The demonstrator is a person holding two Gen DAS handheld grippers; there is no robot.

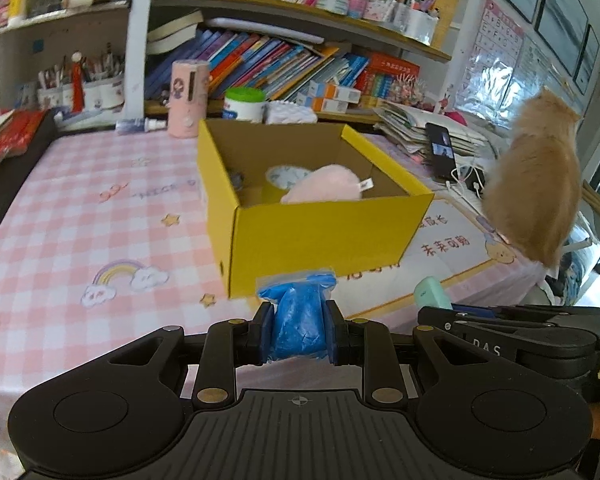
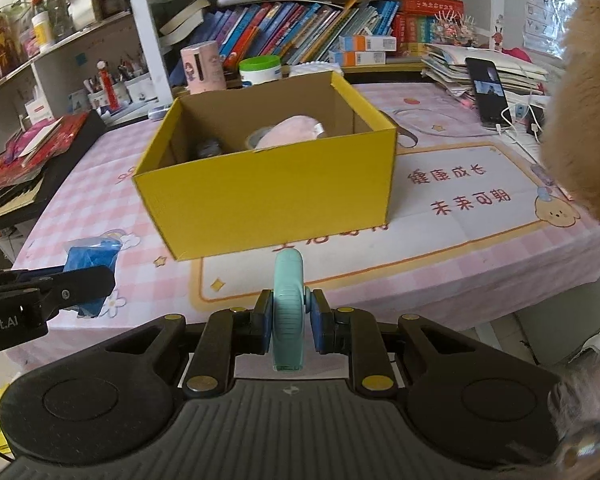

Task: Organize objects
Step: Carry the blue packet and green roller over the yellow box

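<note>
Both loaded: left gripper (image 1: pixel 299 330) clamped on blue plastic bag (image 1: pixel 298 318), right gripper (image 2: pixel 288 320) on mint correction-tape dispenser (image 2: pixel 287 312) — long axis pointing forward. Yellow cardboard box (image 2: pixel 268 196) straight ahead, open-topped — nearer the right.

Bright daylight from the right, soft shadows, slight motion blur, fisheye-bent edges

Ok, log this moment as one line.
left gripper: shut on blue bag | right gripper: shut on mint case | yellow box: open, ahead
</note>
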